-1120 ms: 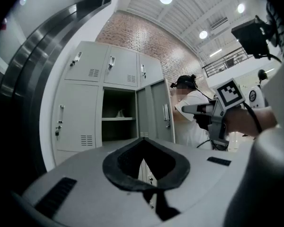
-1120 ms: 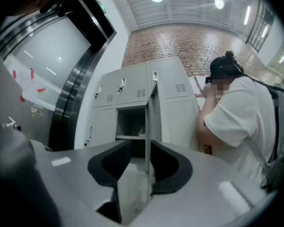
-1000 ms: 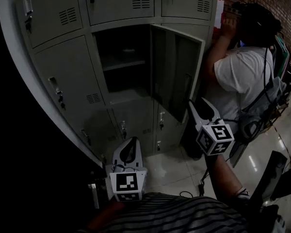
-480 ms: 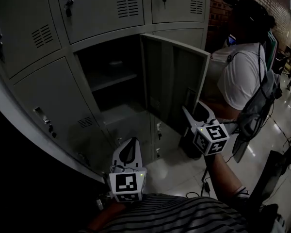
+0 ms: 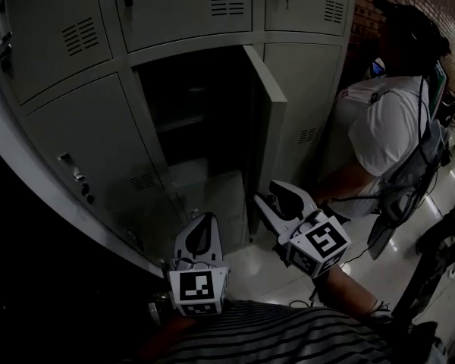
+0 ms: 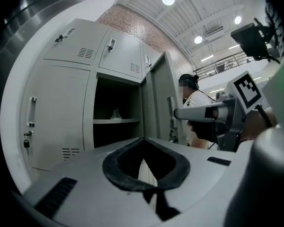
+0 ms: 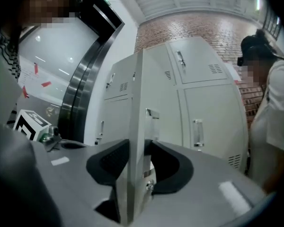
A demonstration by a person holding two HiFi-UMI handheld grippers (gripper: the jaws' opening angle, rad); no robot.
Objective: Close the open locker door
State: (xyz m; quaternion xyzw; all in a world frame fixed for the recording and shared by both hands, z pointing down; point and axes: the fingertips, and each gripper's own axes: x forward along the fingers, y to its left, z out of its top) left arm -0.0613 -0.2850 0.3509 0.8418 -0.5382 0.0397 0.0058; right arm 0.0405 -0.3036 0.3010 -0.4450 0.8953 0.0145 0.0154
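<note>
The grey locker door (image 5: 269,120) stands partly open, hinged at the right of a dark compartment (image 5: 193,120) with a shelf. My right gripper (image 5: 268,193) sits at the door's lower free edge. In the right gripper view the door's edge (image 7: 137,103) runs straight between the pads, next to its handle (image 7: 151,113). The jaws are closing and both pads bear on the door's two faces. My left gripper (image 5: 205,220) hangs low near my body, shut and holding nothing. Its view shows the compartment (image 6: 116,119), the door (image 6: 162,103) and the right gripper (image 6: 203,111).
Closed locker doors (image 5: 83,142) surround the open one. A person in a white shirt (image 5: 383,127) with a backpack stands close on the right, beside a brick wall (image 5: 368,6). Glossy floor (image 5: 265,271) lies below the lockers.
The door has swung from wide open to nearly edge-on, towards the locker. My right gripper moved left and down along its edge. The left gripper has stayed put.
</note>
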